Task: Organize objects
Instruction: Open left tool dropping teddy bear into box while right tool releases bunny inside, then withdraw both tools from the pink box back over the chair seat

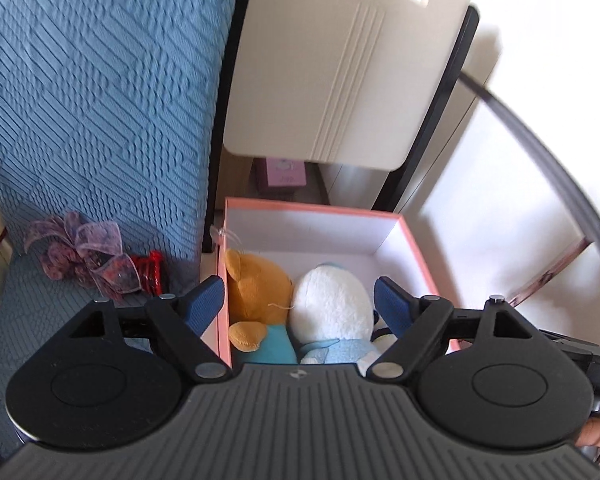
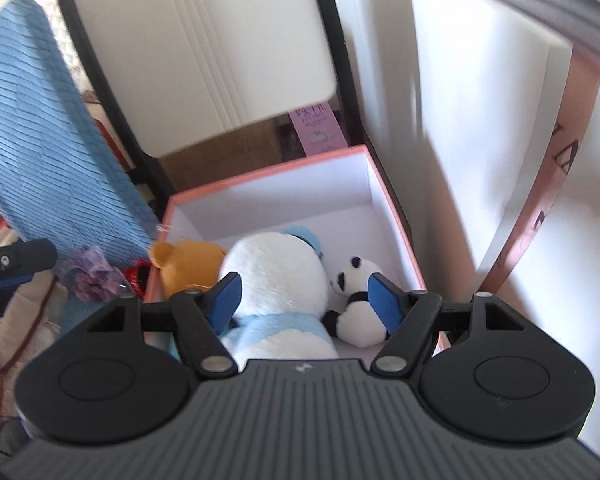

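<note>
Both claws hang open and empty over the pink box [image 2: 392,204]: left claw [image 1: 300,304], right claw [image 2: 304,298]. Inside that box lie a white plush [image 2: 276,276], an orange bear [image 1: 256,288] at its left wall, and a panda [image 2: 354,280].

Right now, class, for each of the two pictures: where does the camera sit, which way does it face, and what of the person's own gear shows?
Left wrist: sits on the left gripper, faces down into the pink box; its open blue fingers show.
Right wrist: sits on the right gripper, faces down over the same box's toys; its open fingers show, and the left gripper at the left edge.
Shared: box, orange bear, white plush, blue cover.
</note>
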